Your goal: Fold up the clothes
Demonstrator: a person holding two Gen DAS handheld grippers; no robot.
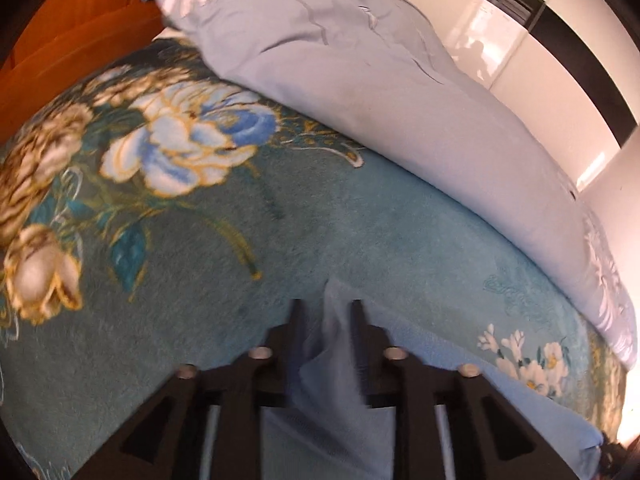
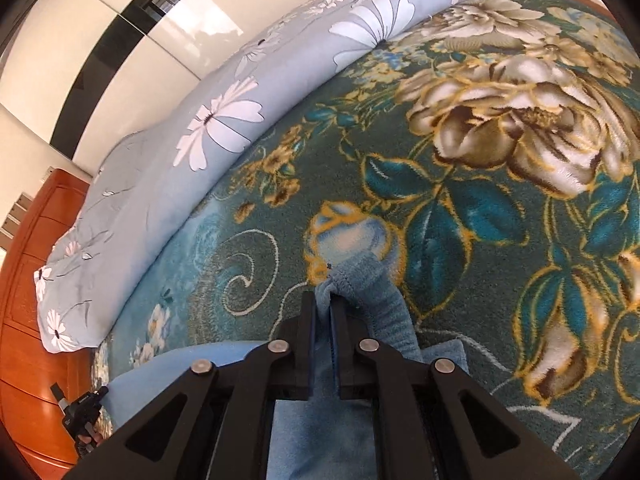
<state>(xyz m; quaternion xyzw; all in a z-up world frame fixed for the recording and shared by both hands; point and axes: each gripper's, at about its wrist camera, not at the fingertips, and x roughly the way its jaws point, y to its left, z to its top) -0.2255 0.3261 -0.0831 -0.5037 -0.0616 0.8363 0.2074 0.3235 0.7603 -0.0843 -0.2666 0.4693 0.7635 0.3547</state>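
A light blue garment lies on a teal floral blanket on a bed. In the left wrist view my left gripper is shut on a fold of the garment's thin blue cloth, which hangs down between the fingers. In the right wrist view my right gripper is shut on a ribbed knit edge of the same garment, with more blue cloth spread below the fingers. The other gripper shows at the lower left of the right wrist view.
A pale blue duvet with white daisies lies along the far side of the bed. An orange wooden headboard or cabinet stands at the bed's end. A glossy white and black wardrobe is behind.
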